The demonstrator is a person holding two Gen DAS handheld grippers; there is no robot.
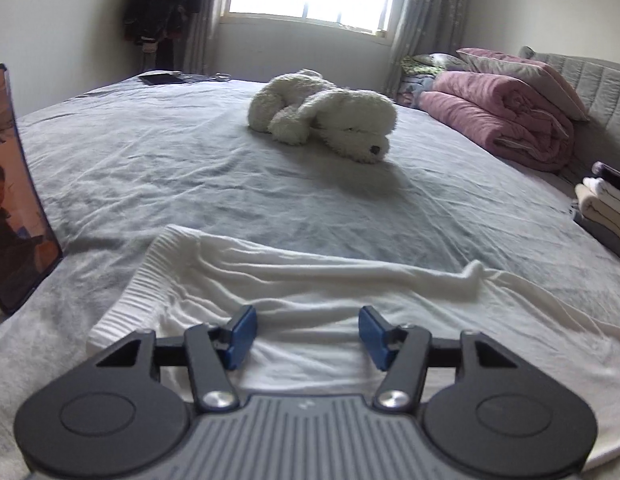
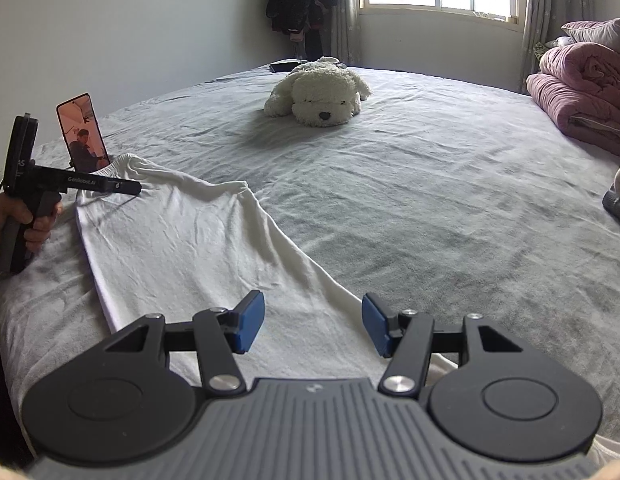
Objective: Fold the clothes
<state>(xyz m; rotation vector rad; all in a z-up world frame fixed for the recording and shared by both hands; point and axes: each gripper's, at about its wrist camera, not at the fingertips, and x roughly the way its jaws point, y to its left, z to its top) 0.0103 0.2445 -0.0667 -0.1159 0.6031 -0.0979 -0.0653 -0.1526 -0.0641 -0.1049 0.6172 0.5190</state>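
A white garment (image 1: 310,280) lies spread and wrinkled along the near edge of a grey bed (image 1: 189,152); its ribbed hem (image 1: 129,292) is at the left. My left gripper (image 1: 307,336) is open and empty, low over the garment near the hem. My right gripper (image 2: 313,327) is open and empty over the garment's (image 2: 181,240) other end. In the right wrist view the left gripper (image 2: 125,188) is seen from the side, held by a hand, over the hem end.
A white plush dog (image 1: 322,112) lies mid-bed. A propped phone (image 1: 13,184) stands at the left bed edge. A pink folded quilt (image 1: 506,116) and a stack of folded clothes (image 1: 606,208) sit at the right. A window is behind.
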